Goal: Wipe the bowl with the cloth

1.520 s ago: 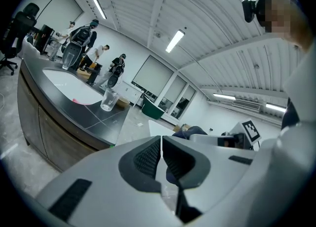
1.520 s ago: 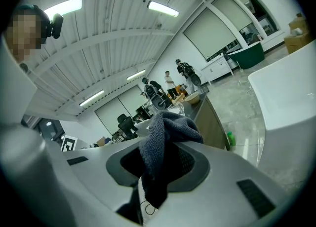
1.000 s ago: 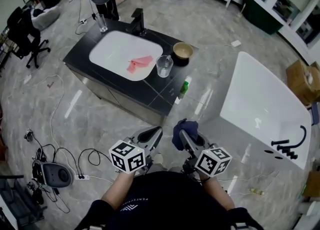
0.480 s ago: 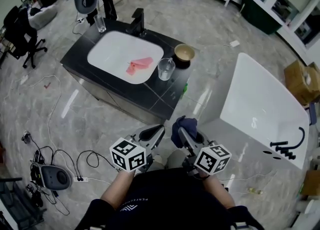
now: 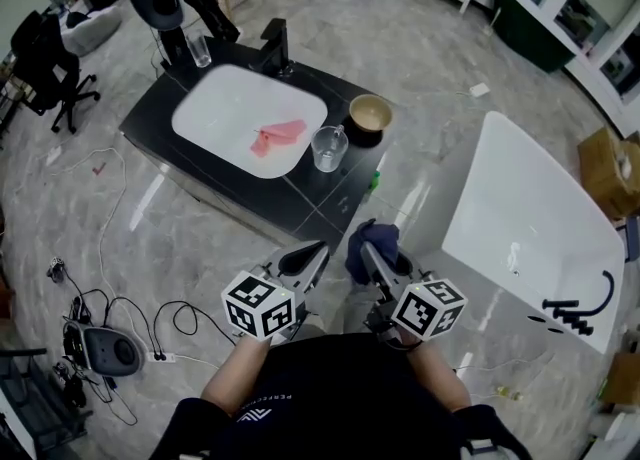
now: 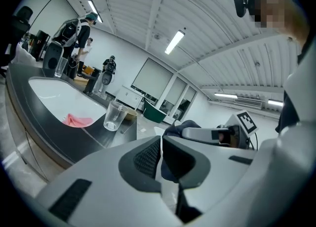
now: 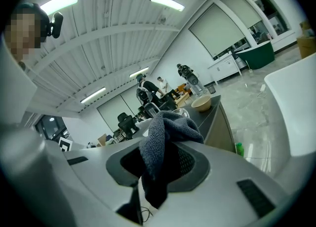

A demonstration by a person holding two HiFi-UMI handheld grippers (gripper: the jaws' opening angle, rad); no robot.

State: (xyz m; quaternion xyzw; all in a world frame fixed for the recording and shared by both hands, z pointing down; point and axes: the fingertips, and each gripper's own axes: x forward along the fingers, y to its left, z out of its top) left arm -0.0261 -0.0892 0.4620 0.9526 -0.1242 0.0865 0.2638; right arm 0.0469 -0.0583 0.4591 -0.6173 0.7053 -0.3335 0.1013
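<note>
**Zero wiping done: cloth gripped, bowl well ahead**

I judge the task barely begun: the cloth is in hand, but nothing has met the bowl yet, so the approach and the whole wipe are left.

Nearest to me, at the lower centre of the head view, both grippers sit side by side just ahead of the person's chest and point forward, tilted slightly down. The right gripper point(image 5: 372, 266) has its jaws pinching the dark blue cloth point(image 5: 368, 243). In the right gripper view the fabric bunches up above the pads and hangs below them. The left gripper point(image 5: 312, 256) has its jaws pressed together with nothing between them.

Farther up the frame stands the black counter point(image 5: 330, 198), well apart from both grippers across open floor. On its near right part a clear glass point(image 5: 327, 148) stands, and the tan bowl point(image 5: 369, 112) sits upright just beyond it, right of the white sink basin point(image 5: 215, 108). A pink rag point(image 5: 278, 135) lies in that basin.
</note>
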